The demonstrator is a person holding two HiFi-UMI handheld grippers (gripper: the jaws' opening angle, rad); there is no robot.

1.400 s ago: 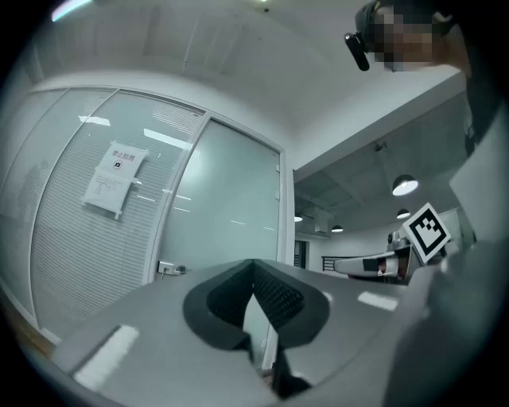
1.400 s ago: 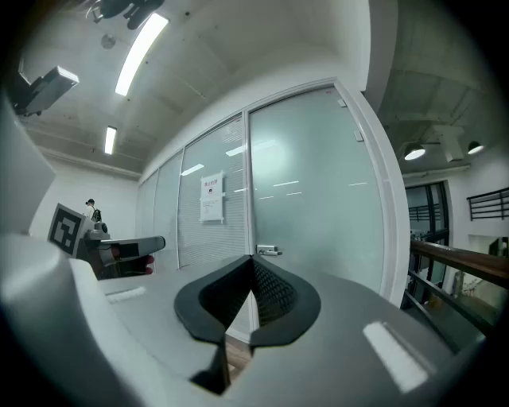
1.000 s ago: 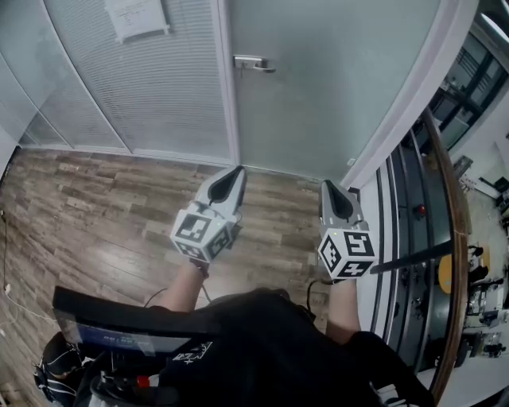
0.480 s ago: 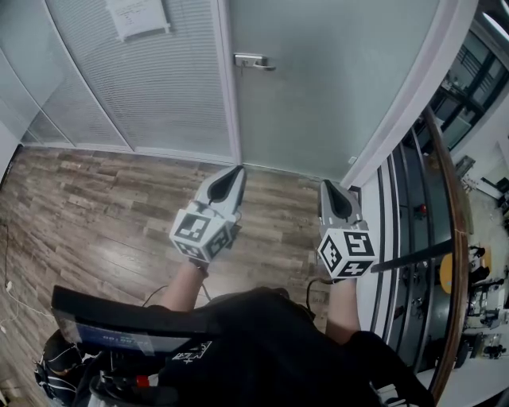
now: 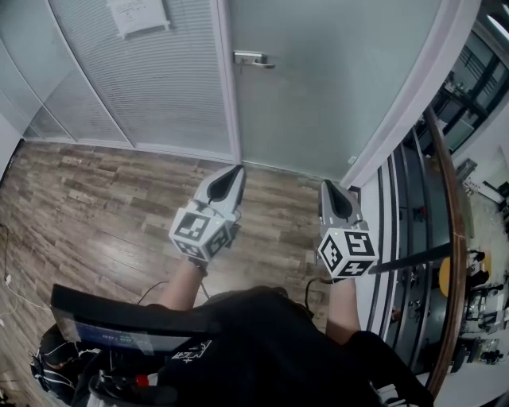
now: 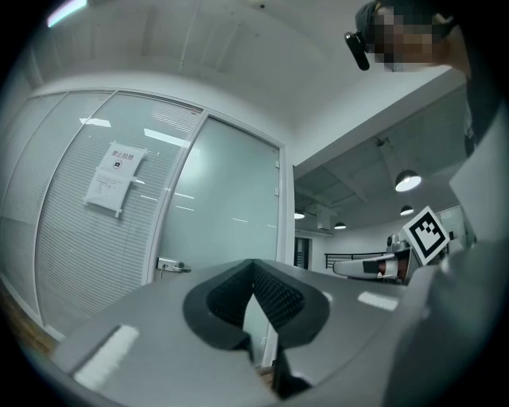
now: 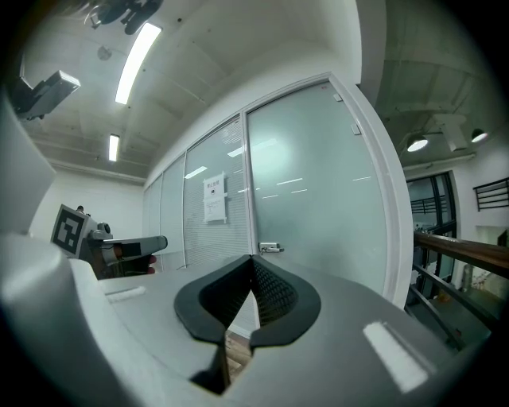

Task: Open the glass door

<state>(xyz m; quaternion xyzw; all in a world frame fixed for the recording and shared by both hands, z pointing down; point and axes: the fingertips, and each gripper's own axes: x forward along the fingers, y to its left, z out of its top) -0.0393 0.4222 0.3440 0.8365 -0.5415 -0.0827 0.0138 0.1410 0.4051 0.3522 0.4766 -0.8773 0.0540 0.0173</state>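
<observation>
The frosted glass door (image 5: 326, 87) stands closed ahead of me, its metal lever handle (image 5: 252, 59) at its left edge. The same handle shows small in the left gripper view (image 6: 172, 265) and in the right gripper view (image 7: 271, 248). My left gripper (image 5: 236, 170) is held out over the wood floor, well short of the door, its jaws shut with nothing between them. My right gripper (image 5: 328, 184) hangs beside it at the same distance, also shut and empty. Both point toward the door, below the handle's height.
Left of the door is a glass wall with blinds (image 5: 151, 79) and a paper notice (image 5: 137, 16). A white door frame (image 5: 406, 103) runs down the right, with a railing and wooden handrail (image 5: 449, 230) beyond it. Wood floor (image 5: 95, 215) lies below.
</observation>
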